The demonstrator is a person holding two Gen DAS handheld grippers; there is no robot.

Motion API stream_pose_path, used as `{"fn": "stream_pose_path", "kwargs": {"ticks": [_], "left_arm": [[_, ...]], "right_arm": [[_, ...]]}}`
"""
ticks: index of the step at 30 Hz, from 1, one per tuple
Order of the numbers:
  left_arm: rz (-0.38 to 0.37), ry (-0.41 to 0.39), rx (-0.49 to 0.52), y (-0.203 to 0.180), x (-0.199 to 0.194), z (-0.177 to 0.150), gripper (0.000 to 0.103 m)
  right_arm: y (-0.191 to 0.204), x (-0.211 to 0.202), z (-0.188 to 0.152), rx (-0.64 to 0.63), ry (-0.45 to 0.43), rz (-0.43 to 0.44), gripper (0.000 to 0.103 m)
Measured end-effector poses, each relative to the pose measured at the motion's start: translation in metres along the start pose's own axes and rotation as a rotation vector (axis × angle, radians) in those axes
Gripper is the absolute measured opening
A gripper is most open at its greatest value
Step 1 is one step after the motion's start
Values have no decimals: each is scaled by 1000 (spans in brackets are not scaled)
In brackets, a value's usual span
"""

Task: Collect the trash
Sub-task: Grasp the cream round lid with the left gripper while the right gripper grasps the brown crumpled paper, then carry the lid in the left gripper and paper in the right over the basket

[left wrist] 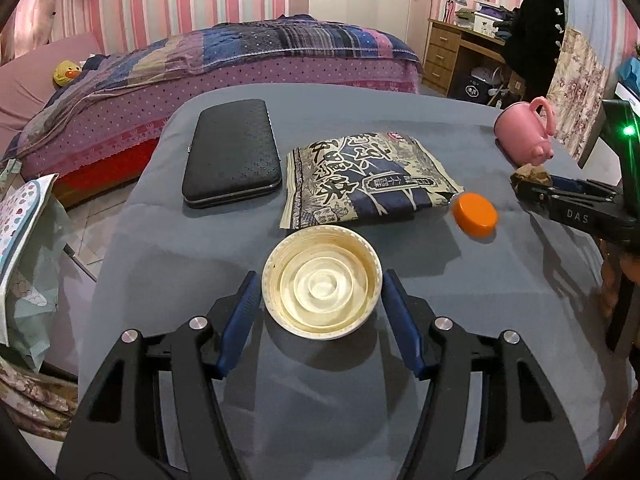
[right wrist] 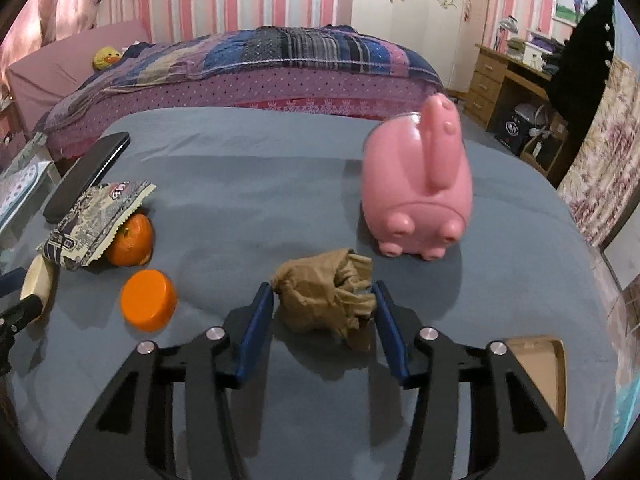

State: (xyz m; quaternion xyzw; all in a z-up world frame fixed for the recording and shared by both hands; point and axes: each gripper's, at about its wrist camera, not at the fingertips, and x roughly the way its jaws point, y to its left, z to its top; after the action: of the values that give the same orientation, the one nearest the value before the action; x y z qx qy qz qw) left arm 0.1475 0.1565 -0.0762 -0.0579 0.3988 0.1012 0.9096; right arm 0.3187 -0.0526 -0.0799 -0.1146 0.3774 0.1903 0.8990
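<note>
- The left gripper [left wrist: 321,294] has its blue pads closed against both sides of a cream lid [left wrist: 321,282] that lies on the grey worktop [left wrist: 320,380].
- The right gripper [right wrist: 323,304] has its pads pinching a crumpled brown paper wad [right wrist: 324,300].
- Just behind the lid lies a printed snack bag [left wrist: 368,182]; left of the bag is a black case [left wrist: 234,154].
- An orange cap [left wrist: 475,214] sits right of the lid; an orange [right wrist: 130,240] is tucked under the bag's edge.
- A pink pig-shaped pot [right wrist: 418,196] stands behind the wad.
</note>
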Motion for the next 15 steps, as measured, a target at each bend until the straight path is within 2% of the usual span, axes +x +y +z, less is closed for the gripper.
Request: {"fn": "stream_pose_path", "kwargs": {"ticks": [7,15], "left_arm": [[-42,11,8,-24,-7,-2,60],[-109,1,95,-86,-18,-7,60]], "right_arm": [[-5,-39,-22,-21,-74,-34,48],[-60,-102,-67,77,-92,-74,48]]}}
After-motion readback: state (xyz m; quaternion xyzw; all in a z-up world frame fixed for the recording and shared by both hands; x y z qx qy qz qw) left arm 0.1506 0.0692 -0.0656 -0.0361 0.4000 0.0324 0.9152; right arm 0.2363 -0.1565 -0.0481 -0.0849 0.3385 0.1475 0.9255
